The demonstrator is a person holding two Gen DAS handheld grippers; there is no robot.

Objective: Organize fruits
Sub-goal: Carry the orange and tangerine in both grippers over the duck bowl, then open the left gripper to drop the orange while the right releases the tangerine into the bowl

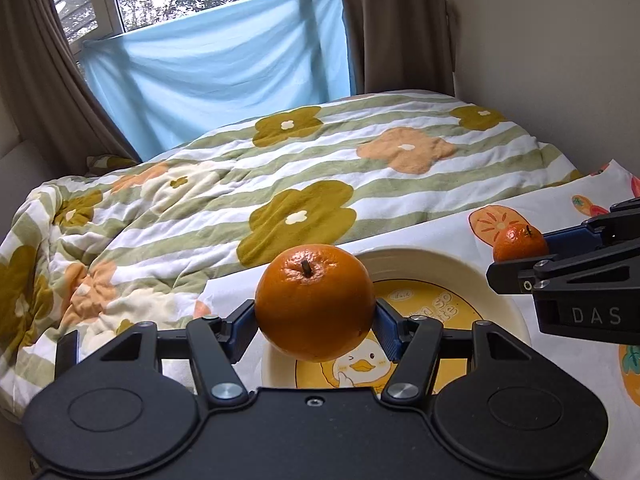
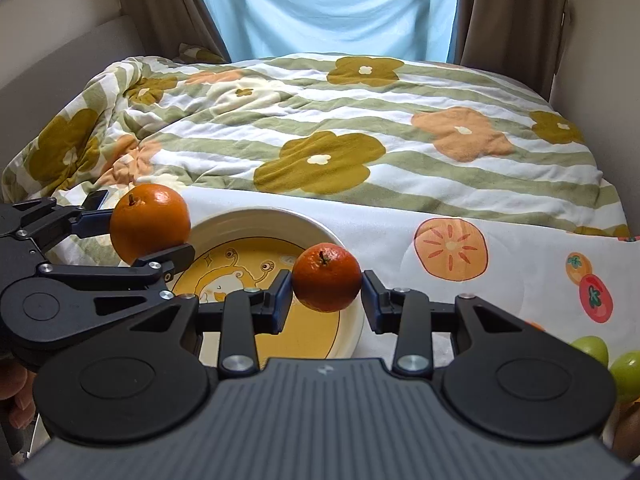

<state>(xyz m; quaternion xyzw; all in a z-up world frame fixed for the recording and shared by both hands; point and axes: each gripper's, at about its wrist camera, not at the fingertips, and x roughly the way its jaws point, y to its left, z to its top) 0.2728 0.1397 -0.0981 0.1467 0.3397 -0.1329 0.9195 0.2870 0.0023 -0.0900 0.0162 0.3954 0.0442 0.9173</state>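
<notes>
Left tool point(image 1: 315, 330): jaws spread wide and clamped on the large orange point(image 1: 315, 302), stem up, both blue pads pressed against its sides. The fruit is held in the air over the 9 o'clock rim of the plate point(image 1: 504, 292). In the right wrist view the same tool point(image 2: 150, 232) is seen at 9 o'clock, with the large orange point(image 2: 150, 229) pinched between its 2 fingers.

Right tool point(image 2: 326, 290): jaws set narrower and closed on the small orange point(image 2: 327, 277), stem up, pads touching both sides. It is held above the 3 o'clock side of the plate point(image 2: 260, 220). In the left wrist view this tool point(image 1: 520, 258) enters from 3 o'clock, the small orange point(image 1: 520, 245) carried at its tip.

The plate is cream-rimmed with a yellow duck print; no fruit is seen lying in it. It rests on a white fruit-print cloth point(image 2: 500, 280) spread over the bed. Beyond the plate, toward 12 o'clock, lies the flower-striped duvet point(image 2: 340, 140), rumpled at 10 o'clock.

Green fruits point(image 2: 612, 364) are seen at 4 o'clock, at the frame edge in the right wrist view. Open cloth lies at 3 o'clock of the plate. The 2 tools are near each other over the plate but apart.
</notes>
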